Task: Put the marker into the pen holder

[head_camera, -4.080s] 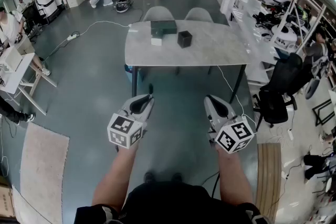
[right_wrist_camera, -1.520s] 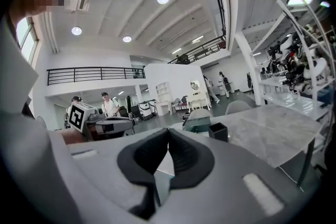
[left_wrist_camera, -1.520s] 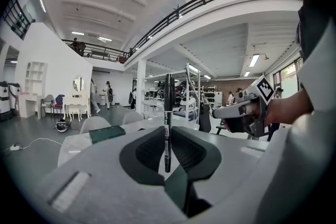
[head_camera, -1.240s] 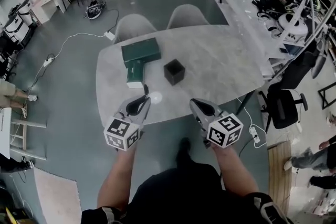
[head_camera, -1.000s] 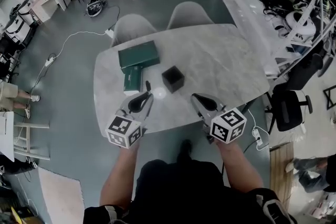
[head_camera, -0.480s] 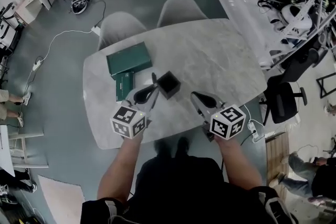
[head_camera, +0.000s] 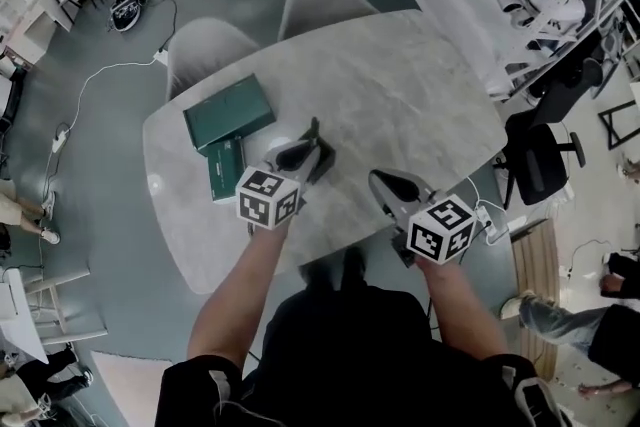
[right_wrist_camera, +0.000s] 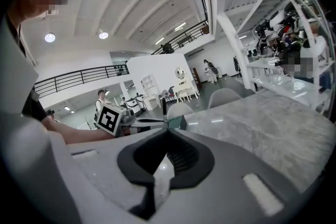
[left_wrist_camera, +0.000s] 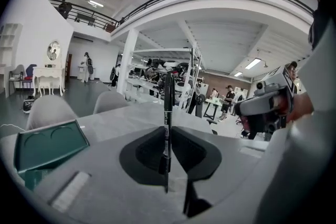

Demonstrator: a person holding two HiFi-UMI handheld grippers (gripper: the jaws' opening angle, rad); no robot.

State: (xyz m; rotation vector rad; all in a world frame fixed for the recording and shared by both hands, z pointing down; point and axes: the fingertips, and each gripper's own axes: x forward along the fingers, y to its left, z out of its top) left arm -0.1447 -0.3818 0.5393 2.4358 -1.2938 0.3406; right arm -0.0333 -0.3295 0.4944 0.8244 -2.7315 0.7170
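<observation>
left gripper [left_wrist_camera: 167, 134]: clamped on marker [left_wrist_camera: 168, 102], held upright between jaws;
right gripper [right_wrist_camera: 167, 132]: jaws together, nothing held;
table [head_camera: 420, 105]: beneath both grippers

grey left gripper [head_camera: 314, 137] and right gripper [head_camera: 376, 179] bear black-and-white marker cubes [head_camera: 268, 198]; black shirt [head_camera: 340, 355].

I see grey marbled tabletop [head_camera: 420, 95]. Large dark green box [head_camera: 228, 111] on its left part, smaller green box [head_camera: 225, 169] just beside it, nearer me. Two grey chairs [head_camera: 325, 0] at far edge. Black office chair [head_camera: 545, 155] off right; white cable [head_camera: 105, 83] on floor, left.
</observation>
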